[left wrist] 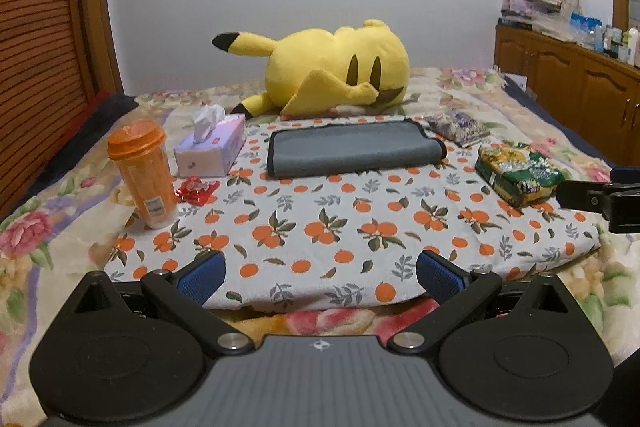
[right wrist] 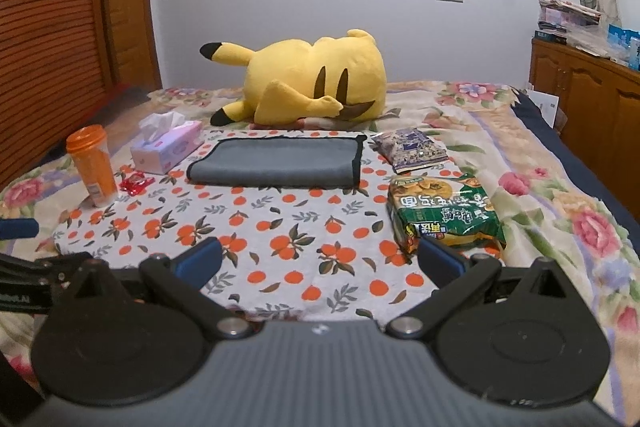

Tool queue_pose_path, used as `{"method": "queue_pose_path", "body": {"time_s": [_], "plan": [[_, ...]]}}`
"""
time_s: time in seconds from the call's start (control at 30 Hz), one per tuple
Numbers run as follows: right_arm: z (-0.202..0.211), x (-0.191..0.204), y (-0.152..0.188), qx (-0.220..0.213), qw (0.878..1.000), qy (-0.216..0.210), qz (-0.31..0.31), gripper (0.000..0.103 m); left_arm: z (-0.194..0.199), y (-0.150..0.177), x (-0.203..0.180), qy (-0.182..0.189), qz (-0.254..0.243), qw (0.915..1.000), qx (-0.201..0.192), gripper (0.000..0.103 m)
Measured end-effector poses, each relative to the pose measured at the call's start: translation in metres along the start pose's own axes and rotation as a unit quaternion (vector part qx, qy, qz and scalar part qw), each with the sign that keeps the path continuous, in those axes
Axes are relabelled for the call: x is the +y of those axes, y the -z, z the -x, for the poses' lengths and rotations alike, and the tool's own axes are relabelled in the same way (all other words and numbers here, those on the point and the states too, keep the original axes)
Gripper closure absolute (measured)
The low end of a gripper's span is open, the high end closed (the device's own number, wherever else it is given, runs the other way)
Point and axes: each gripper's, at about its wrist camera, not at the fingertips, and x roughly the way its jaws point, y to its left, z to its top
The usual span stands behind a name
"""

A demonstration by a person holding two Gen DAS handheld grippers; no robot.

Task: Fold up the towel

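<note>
A grey towel (left wrist: 354, 149) with black trim lies folded flat at the far side of the orange-print cloth (left wrist: 320, 223); it also shows in the right wrist view (right wrist: 276, 163). My left gripper (left wrist: 320, 277) is open and empty, over the cloth's near edge, well short of the towel. My right gripper (right wrist: 320, 265) is open and empty, also near the front of the cloth (right wrist: 280, 227). Its finger shows at the right edge of the left wrist view (left wrist: 592, 201).
An orange bottle (left wrist: 144, 173), a tissue box (left wrist: 212, 147) and a red wrapper (left wrist: 196, 189) stand left of the towel. A green snack bag (right wrist: 444, 213) and a purple packet (right wrist: 410, 145) lie to the right. A yellow plush (left wrist: 332, 71) lies behind. A wooden cabinet (left wrist: 568, 75) stands at right.
</note>
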Motion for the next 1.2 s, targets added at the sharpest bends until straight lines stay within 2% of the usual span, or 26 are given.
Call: {"method": "queue_pose_path", "body": {"time_s": [0.43, 1.2], "plan": [[0.01, -0.004, -0.001, -0.034, 0.999, 0.004, -0.008, 0.0, 0.014, -0.002, 0.0, -0.006, 0.003, 0.9989, -0.046, 0.0], [0.023, -0.005, -0.001, -0.082, 0.997, 0.008, -0.003, 0.0, 0.026, -0.005, -0.002, -0.013, -0.004, 0.9947, -0.102, 0.0]]}}
